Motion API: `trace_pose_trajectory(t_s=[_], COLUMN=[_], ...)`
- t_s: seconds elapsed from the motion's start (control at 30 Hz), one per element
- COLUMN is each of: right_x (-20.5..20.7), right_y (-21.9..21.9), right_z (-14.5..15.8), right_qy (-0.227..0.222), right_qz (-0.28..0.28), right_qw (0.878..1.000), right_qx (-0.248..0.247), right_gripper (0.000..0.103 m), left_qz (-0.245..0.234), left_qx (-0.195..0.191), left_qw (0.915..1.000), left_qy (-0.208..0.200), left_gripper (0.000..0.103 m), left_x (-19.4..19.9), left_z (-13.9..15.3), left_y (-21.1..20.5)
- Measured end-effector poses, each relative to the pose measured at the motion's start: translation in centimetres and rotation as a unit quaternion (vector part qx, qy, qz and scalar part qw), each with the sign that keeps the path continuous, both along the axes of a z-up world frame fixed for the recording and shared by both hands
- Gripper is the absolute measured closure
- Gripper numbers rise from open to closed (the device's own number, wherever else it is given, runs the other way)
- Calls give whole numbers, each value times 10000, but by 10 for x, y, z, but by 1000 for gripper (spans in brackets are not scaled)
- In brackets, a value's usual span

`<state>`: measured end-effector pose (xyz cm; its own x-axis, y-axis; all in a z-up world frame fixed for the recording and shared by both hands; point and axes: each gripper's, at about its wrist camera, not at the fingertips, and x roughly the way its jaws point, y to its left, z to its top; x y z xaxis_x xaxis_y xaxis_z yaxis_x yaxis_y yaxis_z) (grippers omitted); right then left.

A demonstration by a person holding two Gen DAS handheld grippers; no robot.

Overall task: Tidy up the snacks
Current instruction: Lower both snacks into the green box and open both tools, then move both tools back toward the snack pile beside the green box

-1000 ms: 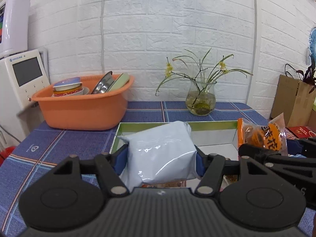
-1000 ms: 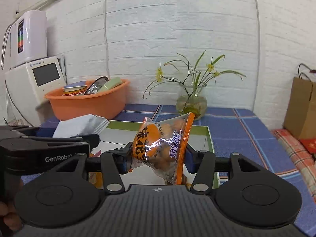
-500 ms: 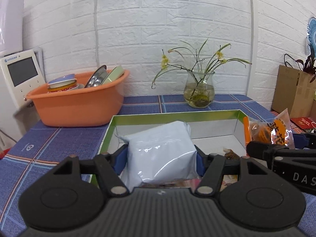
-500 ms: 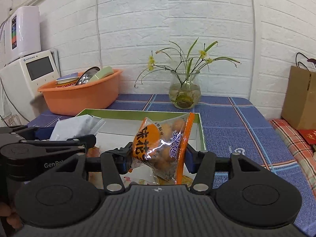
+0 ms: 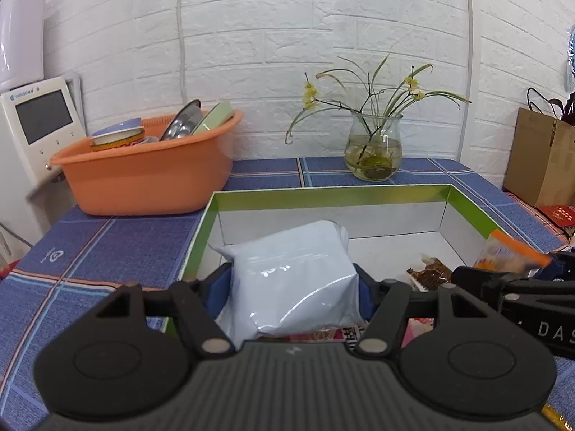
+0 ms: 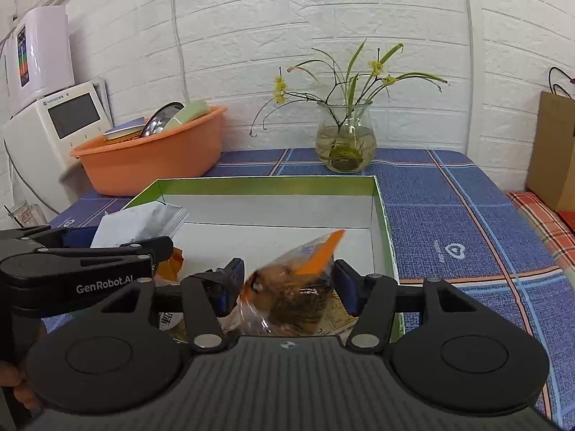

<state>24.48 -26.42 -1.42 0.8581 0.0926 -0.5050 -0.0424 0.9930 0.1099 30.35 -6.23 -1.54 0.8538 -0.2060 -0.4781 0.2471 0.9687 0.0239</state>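
Left gripper (image 5: 293,283) clamped on white packet (image 5: 293,273); right gripper (image 6: 287,287) opening, orange snack bag (image 6: 294,287) between loose pads; far half of box (image 6: 266,181) bare.

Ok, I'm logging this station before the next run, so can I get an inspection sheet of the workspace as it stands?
Surface: table under a blue plaid cloth.
Job's things: open green-rimmed box; white packet; orange snack bag, blurred, over the box.
Clutter: orange basin with dishes; glass vase of flowers.
Grippers: left gripper clamps the white packet; right gripper jaws opening, snack bag between them.
Cables: white cord up the wall.
Surroundings: white brick wall, white appliance, brown paper bag.
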Motion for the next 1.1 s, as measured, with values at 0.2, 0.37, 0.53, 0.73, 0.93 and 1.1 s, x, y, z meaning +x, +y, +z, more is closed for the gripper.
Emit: trace_pose_trajectory(t_s=[0.2,0.37,0.53,0.73,0.93,1.1], right_x=[-2,-3,-5,-8,-15,-26], right_y=[-1,-3,-5,-8,-13,-18], right_z=[4,7,9,13,22,35], right_qy=[-68,-132,-183,-260,-457,-712], right_qz=[-19,-7,9,-11,-48,-87], right_qw=[10000,9999,9998,9996,9988,9970], right_qx=[-1,2,54,109,150,294], right_gripper=[10,10,9,9,7,4], left_qz=[32,59,213,292,415,328], left_qx=[8,36,-13,-65,111,259], left_qw=[10000,10000,9997,9987,9976,9983], left_qy=[17,-2,-150,-403,-546,-402], left_gripper=[29,24,2,1,1,0], left_x=[1,1,-1,-8,-24,-67], left_z=[0,1,8,22,37,24], left_y=[2,2,9,19,28,54])
